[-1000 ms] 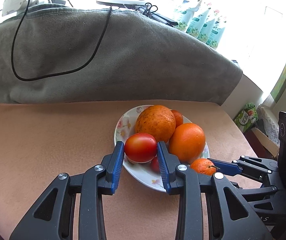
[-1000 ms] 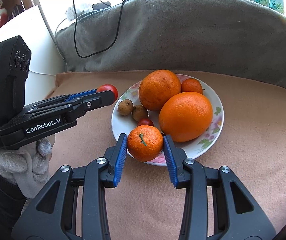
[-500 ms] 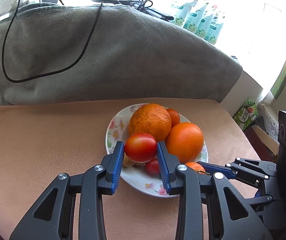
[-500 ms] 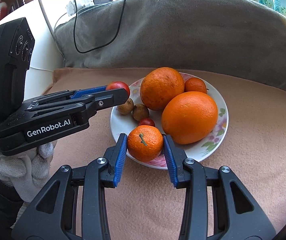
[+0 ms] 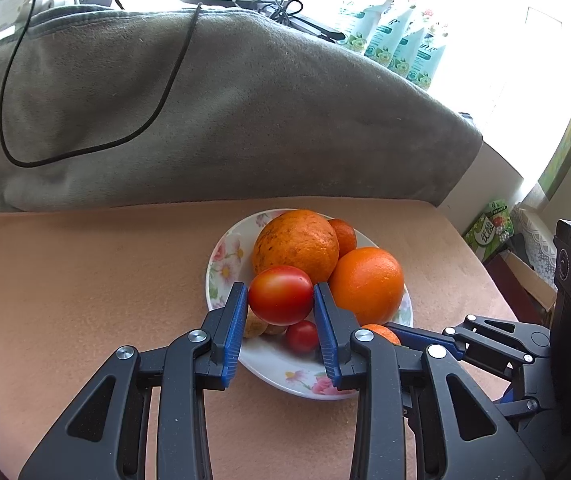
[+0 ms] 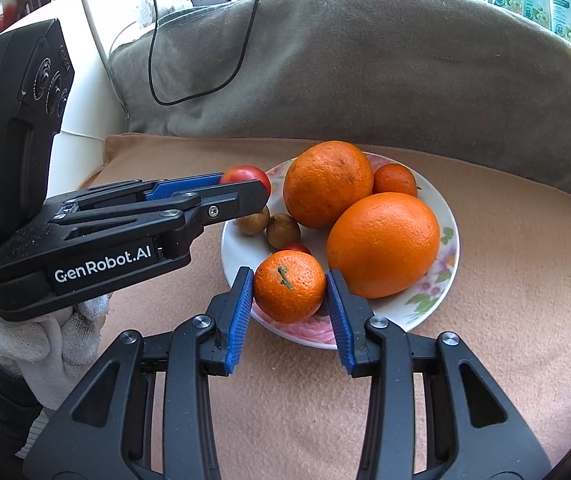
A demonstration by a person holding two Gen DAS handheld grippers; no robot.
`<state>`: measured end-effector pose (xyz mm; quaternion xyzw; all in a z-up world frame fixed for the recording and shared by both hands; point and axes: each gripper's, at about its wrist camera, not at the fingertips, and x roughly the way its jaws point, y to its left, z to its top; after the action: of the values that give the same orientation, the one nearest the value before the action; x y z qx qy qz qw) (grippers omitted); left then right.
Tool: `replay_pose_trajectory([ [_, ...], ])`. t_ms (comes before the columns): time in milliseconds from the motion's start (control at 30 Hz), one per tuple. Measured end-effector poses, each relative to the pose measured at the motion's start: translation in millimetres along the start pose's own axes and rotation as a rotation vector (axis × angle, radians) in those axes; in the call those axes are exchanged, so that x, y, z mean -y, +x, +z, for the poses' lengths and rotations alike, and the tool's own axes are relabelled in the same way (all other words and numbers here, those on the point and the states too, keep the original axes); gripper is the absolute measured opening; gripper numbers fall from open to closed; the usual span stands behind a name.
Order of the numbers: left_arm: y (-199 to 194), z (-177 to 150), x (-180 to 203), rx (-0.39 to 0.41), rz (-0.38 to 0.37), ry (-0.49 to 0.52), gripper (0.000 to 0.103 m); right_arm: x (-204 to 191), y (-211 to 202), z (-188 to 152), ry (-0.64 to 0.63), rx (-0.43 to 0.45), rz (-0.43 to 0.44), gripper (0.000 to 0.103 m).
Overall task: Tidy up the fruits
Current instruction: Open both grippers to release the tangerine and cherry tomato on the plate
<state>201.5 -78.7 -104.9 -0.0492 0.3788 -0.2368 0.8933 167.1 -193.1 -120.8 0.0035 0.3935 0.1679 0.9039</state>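
Left claw (image 5: 281,312) clamped a tomato (image 5: 280,295) above the plate (image 5: 221,256); right claw (image 6: 289,300) clamped a tangerine (image 6: 289,286) at the plate's near rim. Tomato looked soft, slippery, bruisable: grip its middle gently. Tangerine light, firmer.

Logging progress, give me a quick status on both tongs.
Left tongs shut on tomato. Right tongs shut on tangerine. Both above plate; nothing blocking.
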Motion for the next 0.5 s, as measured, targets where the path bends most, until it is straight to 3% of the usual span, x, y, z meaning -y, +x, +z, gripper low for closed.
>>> replay_pose_trajectory([
  [267,-0.3,0.3,1.8,0.006,-0.003,0.008,0.033,0.0,0.9,0.6,0.003,-0.003,-0.009,0.040],
  [367,0.4,1.9,3.4,0.007,-0.007,0.013,0.044,0.1,2.1,0.6,0.003,-0.003,-0.018,0.048],
  [500,-0.2,2.4,5.1,0.011,-0.004,0.018,0.044,1.7,2.0,0.5,0.009,-0.002,-0.021,0.051],
])
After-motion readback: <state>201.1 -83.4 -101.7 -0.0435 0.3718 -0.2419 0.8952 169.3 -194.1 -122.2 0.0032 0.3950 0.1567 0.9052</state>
